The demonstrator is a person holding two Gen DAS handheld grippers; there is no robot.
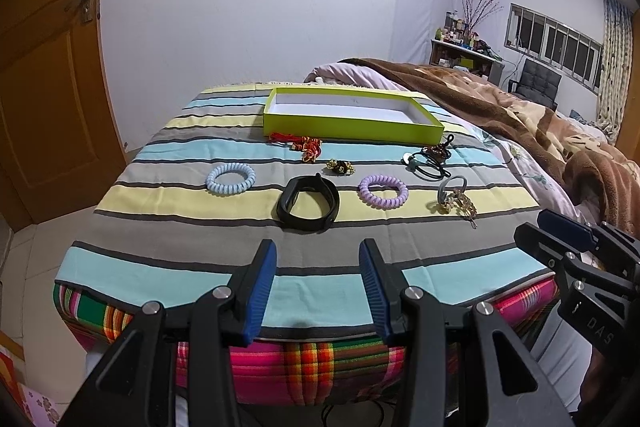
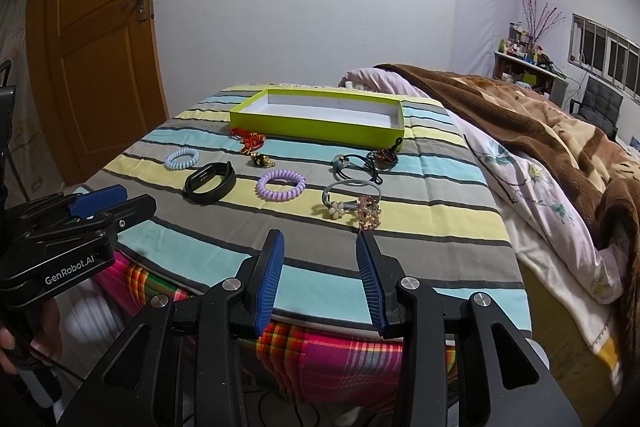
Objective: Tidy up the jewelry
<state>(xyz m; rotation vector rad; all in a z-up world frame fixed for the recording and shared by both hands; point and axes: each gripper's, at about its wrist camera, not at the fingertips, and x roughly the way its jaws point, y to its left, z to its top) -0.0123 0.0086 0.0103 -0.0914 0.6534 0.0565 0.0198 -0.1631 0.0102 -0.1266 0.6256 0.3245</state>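
Note:
A lime-green open box (image 1: 352, 125) (image 2: 320, 127) with a white inside sits at the far side of a striped cloth. In front of it lie a red cord ornament (image 1: 306, 147) (image 2: 250, 141), a blue spiral hair tie (image 1: 231, 179) (image 2: 182, 158), a black wristband (image 1: 308, 203) (image 2: 210, 182), a purple spiral hair tie (image 1: 383, 190) (image 2: 281, 184), a small gold piece (image 1: 339, 166) (image 2: 261, 159), dark hair ties (image 1: 430, 159) (image 2: 366, 161) and a grey hair tie with beaded flowers (image 1: 456, 197) (image 2: 352, 201). My left gripper (image 1: 318, 255) and right gripper (image 2: 320, 245) are open and empty at the near edge.
The striped cloth (image 1: 200, 255) (image 2: 440, 227) covers a plaid-sided surface. A bed with a brown blanket (image 1: 500, 107) (image 2: 540, 131) lies to the right. A wooden door (image 1: 44, 87) (image 2: 92, 47) stands at the left. The right gripper body (image 1: 580, 259) shows at right, the left gripper body (image 2: 68, 231) at left.

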